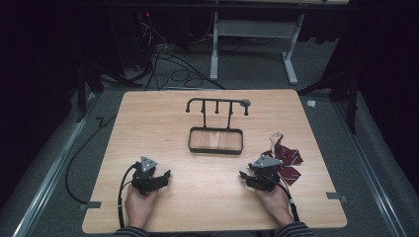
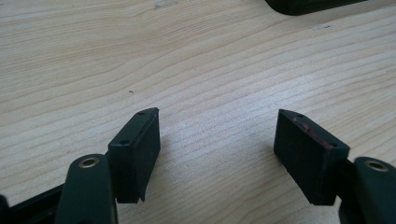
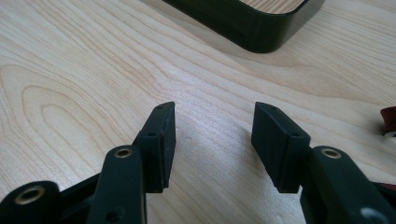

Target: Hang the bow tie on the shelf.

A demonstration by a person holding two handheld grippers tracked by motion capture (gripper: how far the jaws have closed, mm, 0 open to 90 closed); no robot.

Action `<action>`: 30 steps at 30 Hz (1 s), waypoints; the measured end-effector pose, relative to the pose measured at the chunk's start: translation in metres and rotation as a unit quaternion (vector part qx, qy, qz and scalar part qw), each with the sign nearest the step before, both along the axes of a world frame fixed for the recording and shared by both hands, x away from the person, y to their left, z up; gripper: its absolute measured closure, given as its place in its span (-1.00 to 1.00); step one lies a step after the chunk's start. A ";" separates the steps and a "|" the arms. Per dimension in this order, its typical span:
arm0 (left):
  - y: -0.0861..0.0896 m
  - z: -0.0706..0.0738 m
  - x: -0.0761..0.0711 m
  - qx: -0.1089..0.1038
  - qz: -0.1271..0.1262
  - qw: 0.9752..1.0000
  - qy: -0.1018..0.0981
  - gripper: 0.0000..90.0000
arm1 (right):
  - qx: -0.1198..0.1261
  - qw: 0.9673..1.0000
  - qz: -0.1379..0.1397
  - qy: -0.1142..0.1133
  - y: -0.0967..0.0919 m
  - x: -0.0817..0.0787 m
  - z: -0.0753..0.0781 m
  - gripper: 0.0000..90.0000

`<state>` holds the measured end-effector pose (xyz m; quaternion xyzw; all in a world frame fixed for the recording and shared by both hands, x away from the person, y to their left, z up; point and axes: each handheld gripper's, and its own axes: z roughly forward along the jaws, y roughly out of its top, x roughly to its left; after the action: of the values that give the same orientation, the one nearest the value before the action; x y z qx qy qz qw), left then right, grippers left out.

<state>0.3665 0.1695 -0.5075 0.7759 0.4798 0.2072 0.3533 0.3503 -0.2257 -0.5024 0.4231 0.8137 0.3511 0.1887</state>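
A black rack (image 1: 216,111) with hooks rises from a shallow black-rimmed tray (image 1: 216,148) at the table's middle. A dark red striped bow tie (image 1: 286,160) lies at the right, just beyond my right gripper (image 1: 245,176). My left gripper (image 1: 165,176) rests near the front left, held by a hand. In the left gripper view my left gripper (image 2: 217,135) stands open over bare wood. In the right gripper view my right gripper (image 3: 212,128) is open too, nothing between its jaws, with the tray's corner (image 3: 261,28) ahead and a bit of the bow tie (image 3: 388,119) at the right edge.
The wooden table (image 1: 163,118) is bare around the rack. Cables (image 1: 168,69) and a white table frame (image 1: 257,44) stand on the floor beyond. Each gripper trails a black cable (image 1: 120,197) toward the front edge.
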 end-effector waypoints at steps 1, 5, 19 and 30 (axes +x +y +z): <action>0.000 0.000 0.000 0.000 0.000 1.000 0.000 -0.29 | 0.000 1.000 -0.001 0.000 0.000 0.000 0.000 0.14; 0.000 0.000 0.000 0.000 0.000 1.000 0.000 -0.29 | 0.000 1.000 0.001 0.000 0.000 -0.001 0.000 0.10; 0.000 0.000 0.000 0.000 0.000 1.000 0.000 -0.30 | 0.004 1.000 -0.002 0.003 -0.002 -0.003 0.000 0.15; 0.000 0.000 0.000 0.000 0.000 1.000 0.000 -0.30 | 0.028 1.000 -0.005 0.007 -0.009 -0.007 0.007 0.26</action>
<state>0.3663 0.1696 -0.5075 0.7757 0.4800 0.2070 0.3535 0.3428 -0.2352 -0.4956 0.4345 0.8028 0.3698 0.1732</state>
